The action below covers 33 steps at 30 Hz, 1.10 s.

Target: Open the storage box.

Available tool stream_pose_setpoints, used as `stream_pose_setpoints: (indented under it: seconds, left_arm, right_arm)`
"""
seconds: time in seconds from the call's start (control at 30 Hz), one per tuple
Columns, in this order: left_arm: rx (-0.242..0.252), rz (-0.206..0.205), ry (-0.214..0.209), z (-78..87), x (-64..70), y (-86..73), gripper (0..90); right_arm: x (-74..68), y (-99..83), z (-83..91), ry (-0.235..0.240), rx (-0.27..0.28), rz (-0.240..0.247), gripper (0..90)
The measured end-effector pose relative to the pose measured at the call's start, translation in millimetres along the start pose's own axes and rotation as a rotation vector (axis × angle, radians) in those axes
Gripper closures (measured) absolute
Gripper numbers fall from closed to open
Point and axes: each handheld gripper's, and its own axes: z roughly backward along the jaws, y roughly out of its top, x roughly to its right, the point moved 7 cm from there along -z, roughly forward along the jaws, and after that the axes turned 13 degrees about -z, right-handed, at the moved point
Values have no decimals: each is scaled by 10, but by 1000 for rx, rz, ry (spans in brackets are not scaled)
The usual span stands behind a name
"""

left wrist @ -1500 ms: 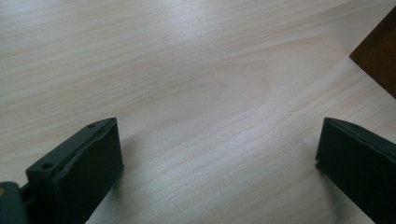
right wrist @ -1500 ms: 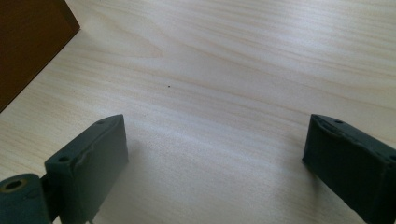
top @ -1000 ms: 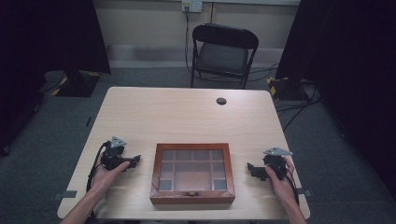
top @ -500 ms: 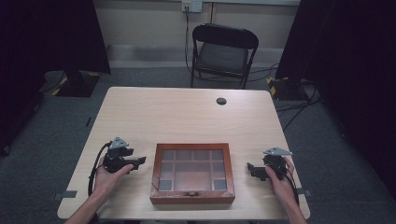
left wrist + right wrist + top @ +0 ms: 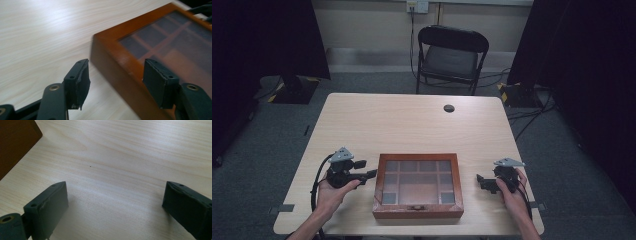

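Far left of the high view: the left hand [image 5: 333, 192] holds the left gripper [image 5: 371, 173] low over the bench [image 5: 412, 125], cable looping off its left side. Its tips sit right at the left wall of the wooden box [image 5: 418, 211], w/ no contact that can be made out from above. In the left gripper view the fingers [image 5: 79, 80] stand wide apart, nothing held; one pad hangs over bare bench, the other [image 5: 160, 85] is over the box's near edge, so the box corner [image 5: 110, 50] sits btwn them. That view is slightly blurred.

Centre: the box lies flat near the front edge of the bench, lid shut, glass top showing a grid of compartments, small clasp on the front wall. Whether anything is inside cannot be told.

Right: the right gripper [image 5: 480, 181] rests on the bench in the right hand [image 5: 512, 192], near the box's right wall but clearly apart. In the right gripper view its fingers [image 5: 50, 205] gape wide over bare wood, empty, w/ a box corner [image 5: 15, 142] at top left.

Far side: a small dark round spot [image 5: 449, 108] on the bench, and a black folding chair [image 5: 452, 55] behind.
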Motion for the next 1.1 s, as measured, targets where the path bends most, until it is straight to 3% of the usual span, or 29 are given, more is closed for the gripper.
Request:
stream_pose_setpoints:
  seconds: [0.1, 0.3, 0.5, 0.6, 0.63, 0.7, 0.77, 0.83, 0.93, 1.07, 1.1]
  left_arm:
    - [-6, -18, -25, -8, 89, 46, 334]
    - [30, -61, -107, -13, 279, 172, 358]
    - [17, -118, -175, -195, 509, 322, 365]
    - [28, -121, -209, -246, 578, 370, 367]
    - [38, -98, -232, -266, 608, 383, 367]
    - [17, -94, -230, -336, 662, 391, 370]
    - [0, -117, -245, -398, 722, 403, 399]
    - [-2, -112, -283, -441, 810, 428, 413]
    - [-2, -159, -303, -465, 955, 445, 450]
    - [4, -195, -367, -429, 1146, 433, 504]
    - [22, -183, -404, -413, 1193, 424, 514]
  right_arm:
    - [0, 0, 0, 0, 0, -1, 51]
    - [-2, 0, -1, 0, -1, -2, 51]
    - [-3, -1, 1, -3, -1, -4, 51]
    - [-3, -1, 1, -4, -1, -4, 51]
    - [-3, -1, 1, -4, -1, -4, 51]
    - [-3, -1, 1, -3, 0, -4, 51]
    - [-3, -1, 1, -4, -1, -4, 51]
    - [-2, -1, 1, -4, -1, -4, 51]
    - [-3, -1, 1, -4, -1, -4, 51]
    - [-3, -1, 1, -4, -1, -4, 51]
    - [-3, -1, 1, -4, -1, -4, 51]
